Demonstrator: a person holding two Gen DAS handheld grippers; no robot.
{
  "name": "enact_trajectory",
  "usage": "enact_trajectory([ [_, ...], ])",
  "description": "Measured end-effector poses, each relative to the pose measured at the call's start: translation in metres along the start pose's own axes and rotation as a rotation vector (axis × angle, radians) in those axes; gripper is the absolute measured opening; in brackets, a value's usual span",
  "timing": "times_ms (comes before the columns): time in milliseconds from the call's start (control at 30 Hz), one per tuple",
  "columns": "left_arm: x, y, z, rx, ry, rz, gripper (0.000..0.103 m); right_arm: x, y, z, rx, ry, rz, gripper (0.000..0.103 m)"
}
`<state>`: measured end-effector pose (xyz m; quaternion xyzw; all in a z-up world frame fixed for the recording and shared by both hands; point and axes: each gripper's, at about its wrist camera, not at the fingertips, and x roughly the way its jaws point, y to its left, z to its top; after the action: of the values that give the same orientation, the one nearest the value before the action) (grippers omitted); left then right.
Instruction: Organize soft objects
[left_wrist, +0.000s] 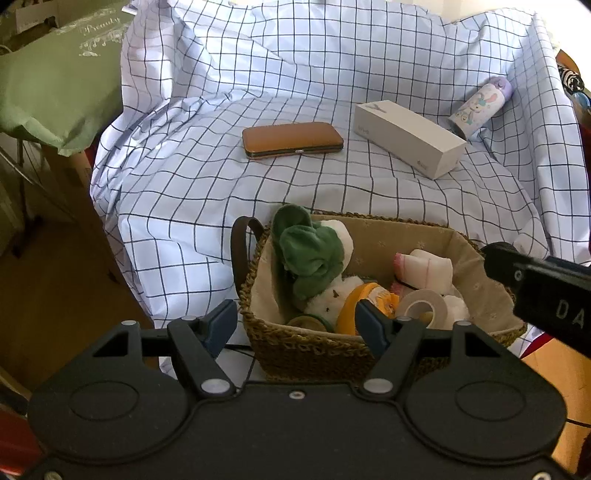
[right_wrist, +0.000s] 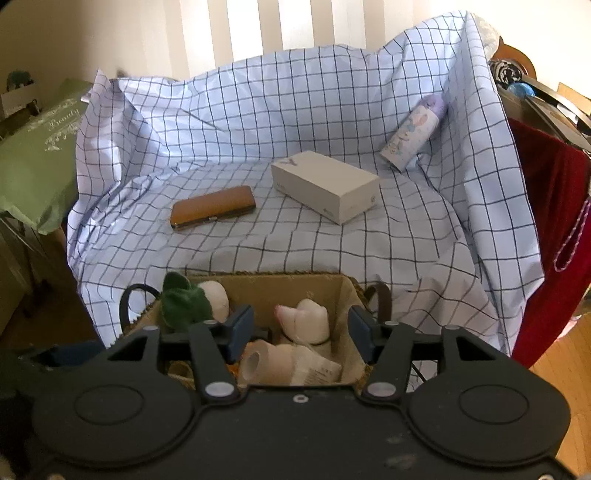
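Basket: a woven brown wicker basket with a beige fabric lining (left_wrist: 295, 350) was seen at the near edge of the checked blue-and-white cloth (left_wrist: 295, 74), close under both tools.
Soft things: a green-and-white plush toy (left_wrist: 314, 258), a pink-and-white soft piece (left_wrist: 424, 269) and a yellow-orange soft item (left_wrist: 369, 299) were found already inside the basket; a roll of translucent tape (left_wrist: 421, 306) was lying among them.
Left gripper (left_wrist: 295, 325): its blue-padded jaws were spread wide, and nothing was held between them.
Right gripper (right_wrist: 301, 328): its jaws were likewise spread and nothing was gripped; it was hovering over the basket's near rim.
Hard things left out: a flat tan leather case (left_wrist: 291, 140), a long white cardboard box (left_wrist: 410, 136) and a lilac printed bottle (left_wrist: 480, 107) were lying on the cloth, well apart from the basket.
Progress: the sorting was judged close to done, since no soft thing was visible on the cloth.
Risk, basket: it could be tipped or pushed off the near edge if either tool were lowered onto its rim.
Risk, plush: the green plush, leaning on the far-left rim, could be knocked out.
Risk, cloth: the loose cloth could be snagged and dragged, so the bottle might roll.
Risk, tools: a collision was judged possible, as they were close together.
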<state>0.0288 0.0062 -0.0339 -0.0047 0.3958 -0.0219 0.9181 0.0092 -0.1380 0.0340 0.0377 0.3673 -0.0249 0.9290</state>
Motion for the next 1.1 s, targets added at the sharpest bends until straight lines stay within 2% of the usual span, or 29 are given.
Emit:
enact_trajectory([
  [300, -0.003, 0.0, -0.001, 0.006, -0.005, 0.004, 0.068, 0.0, -0.01, -0.008, 0.013, 0.041, -0.045, 0.06],
  [367, -0.004, -0.001, -0.001, 0.007, -0.01, 0.007, 0.082, 0.001, -0.012, -0.01, 0.02, 0.05, -0.054, 0.061],
  [533, -0.009, -0.002, -0.003, 0.019, -0.028, 0.016, 0.082, 0.004, -0.014, -0.012, 0.031, 0.075, -0.075, 0.062],
  [933, -0.01, 0.0, -0.005, 0.02, -0.009, 0.015, 0.083, 0.004, -0.015, -0.017, 0.0, 0.089, -0.097, 0.064],
  [1033, -0.01, 0.0, -0.005, 0.02, -0.004, 0.018, 0.093, 0.004, -0.016, -0.017, 0.003, 0.086, -0.097, 0.065],
  [1100, -0.011, 0.0, -0.005, 0.021, -0.011, 0.022, 0.093, 0.004, -0.016, -0.018, 0.006, 0.087, -0.097, 0.066],
])
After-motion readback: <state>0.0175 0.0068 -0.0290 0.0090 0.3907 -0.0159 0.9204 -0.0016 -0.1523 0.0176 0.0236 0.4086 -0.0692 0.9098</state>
